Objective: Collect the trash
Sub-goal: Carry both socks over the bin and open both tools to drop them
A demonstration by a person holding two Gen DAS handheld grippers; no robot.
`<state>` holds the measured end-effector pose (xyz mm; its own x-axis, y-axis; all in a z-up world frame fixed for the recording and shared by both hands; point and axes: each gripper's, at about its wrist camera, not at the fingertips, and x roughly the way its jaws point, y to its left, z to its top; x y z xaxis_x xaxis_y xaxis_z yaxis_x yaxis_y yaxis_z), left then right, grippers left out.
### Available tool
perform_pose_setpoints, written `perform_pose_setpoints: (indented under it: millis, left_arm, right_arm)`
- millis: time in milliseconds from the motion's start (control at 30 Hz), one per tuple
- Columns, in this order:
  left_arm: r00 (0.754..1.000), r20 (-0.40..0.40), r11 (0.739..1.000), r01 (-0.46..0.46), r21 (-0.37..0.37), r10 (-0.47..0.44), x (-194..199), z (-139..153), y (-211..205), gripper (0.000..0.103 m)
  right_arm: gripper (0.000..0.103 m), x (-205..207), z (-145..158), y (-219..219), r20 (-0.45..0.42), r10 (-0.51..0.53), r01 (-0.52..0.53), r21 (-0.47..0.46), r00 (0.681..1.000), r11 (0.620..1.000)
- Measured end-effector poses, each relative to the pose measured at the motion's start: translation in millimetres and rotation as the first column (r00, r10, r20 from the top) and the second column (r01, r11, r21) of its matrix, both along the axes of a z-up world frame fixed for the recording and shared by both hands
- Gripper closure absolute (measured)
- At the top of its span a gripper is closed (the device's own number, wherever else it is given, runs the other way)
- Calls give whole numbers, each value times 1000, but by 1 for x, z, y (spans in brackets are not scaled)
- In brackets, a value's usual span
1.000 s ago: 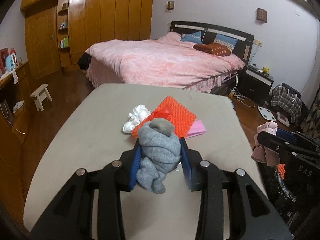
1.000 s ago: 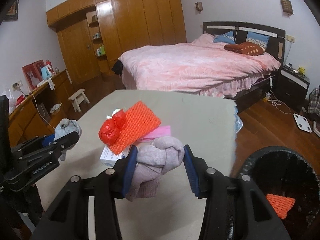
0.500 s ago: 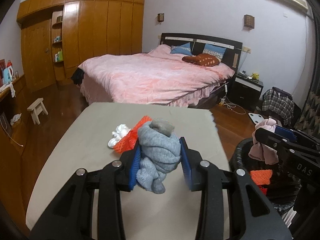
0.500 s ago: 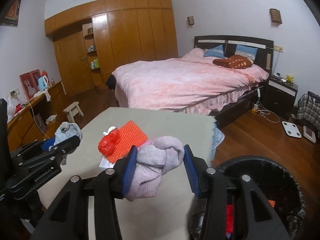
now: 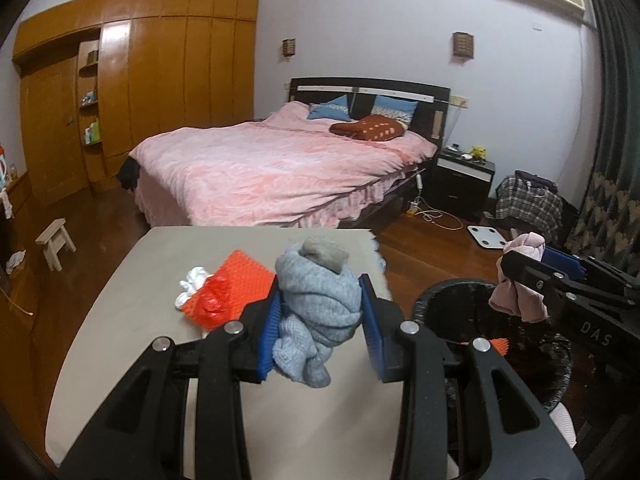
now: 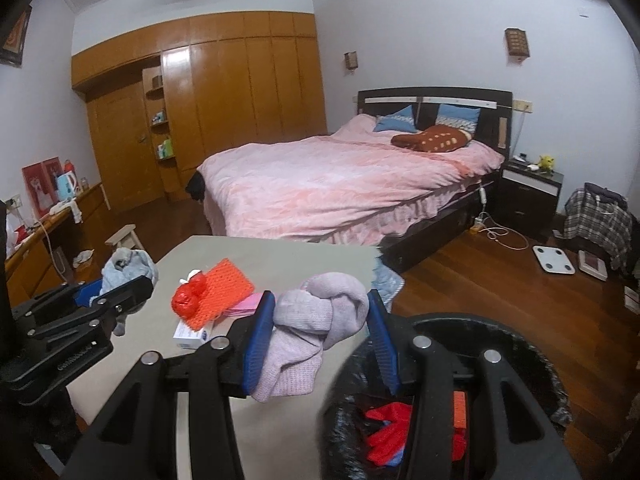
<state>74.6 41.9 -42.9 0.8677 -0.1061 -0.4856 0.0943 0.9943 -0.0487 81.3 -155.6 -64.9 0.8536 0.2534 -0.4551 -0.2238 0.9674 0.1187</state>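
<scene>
Your left gripper [image 5: 320, 316] clamps the knotted grey knitted sock bundle [image 5: 316, 304] between its blue pads, above the beige table [image 5: 132, 300]. Your right gripper [image 6: 320, 328] grips the knotted pale pink knitted sock bundle [image 6: 316, 320], over the rim of the black round trash bin [image 6: 520, 344]. On the table lie an orange mesh pad [image 6: 224, 292] and a crumpled red plastic bag [image 6: 188, 300].

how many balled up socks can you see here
2: a grey sock bundle clamped in the left gripper, and a pink sock bundle clamped in the right gripper. Others may be hidden.
</scene>
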Motion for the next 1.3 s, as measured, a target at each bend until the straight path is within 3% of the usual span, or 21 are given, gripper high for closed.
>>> perform_pose_setpoints:
  millis: [433, 867, 1300]
  left_arm:
    - [994, 11, 994, 105, 0, -105, -7, 3, -49, 68]
    - [974, 22, 974, 227, 6, -227, -1, -4, -101, 68]
    - [947, -31, 947, 320, 1, -320, 28, -35, -141, 68]
  right_arm:
    - [57, -22, -5, -52, 0, -102, 102, 22, 995, 995]
    - [57, -35, -11, -100, -10, -212, 213, 14, 977, 977]
    - [57, -23, -28, -138, -47, -271, 271, -6, 962, 963]
